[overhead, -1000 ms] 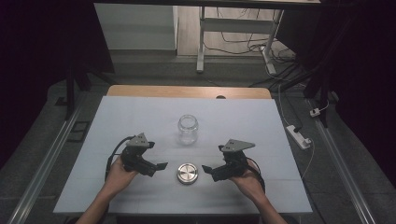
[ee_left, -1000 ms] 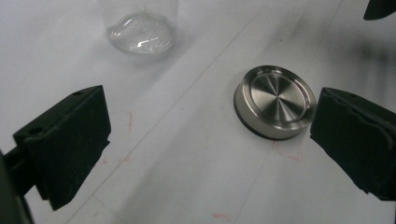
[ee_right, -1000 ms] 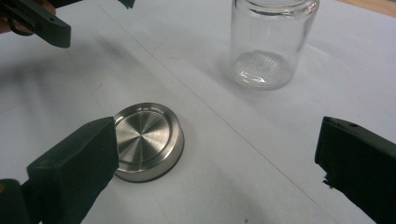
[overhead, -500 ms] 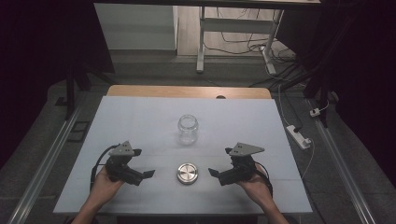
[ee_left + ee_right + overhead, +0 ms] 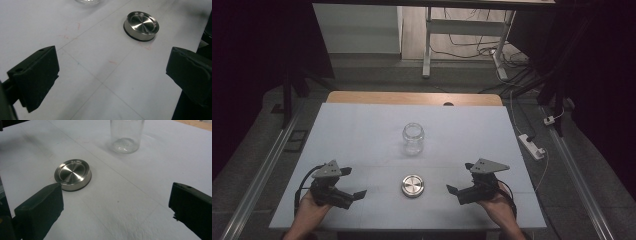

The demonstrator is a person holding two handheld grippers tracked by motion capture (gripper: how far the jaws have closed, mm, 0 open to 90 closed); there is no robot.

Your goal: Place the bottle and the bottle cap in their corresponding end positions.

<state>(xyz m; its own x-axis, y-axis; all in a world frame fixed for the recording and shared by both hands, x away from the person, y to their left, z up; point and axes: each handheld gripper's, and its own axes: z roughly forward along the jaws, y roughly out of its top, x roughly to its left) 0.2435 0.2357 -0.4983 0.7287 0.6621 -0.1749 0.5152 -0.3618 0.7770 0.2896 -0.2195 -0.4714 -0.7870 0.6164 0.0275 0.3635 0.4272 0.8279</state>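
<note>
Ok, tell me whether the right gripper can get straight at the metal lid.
Probably yes: the right gripper is open, and only bare table lies between it and the metal lid.

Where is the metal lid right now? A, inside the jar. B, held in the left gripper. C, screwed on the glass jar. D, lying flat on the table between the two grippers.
D: the metal lid lies flat on the table, nearer the person than the open glass jar, between the left gripper and right gripper, both open and apart from it.
</note>
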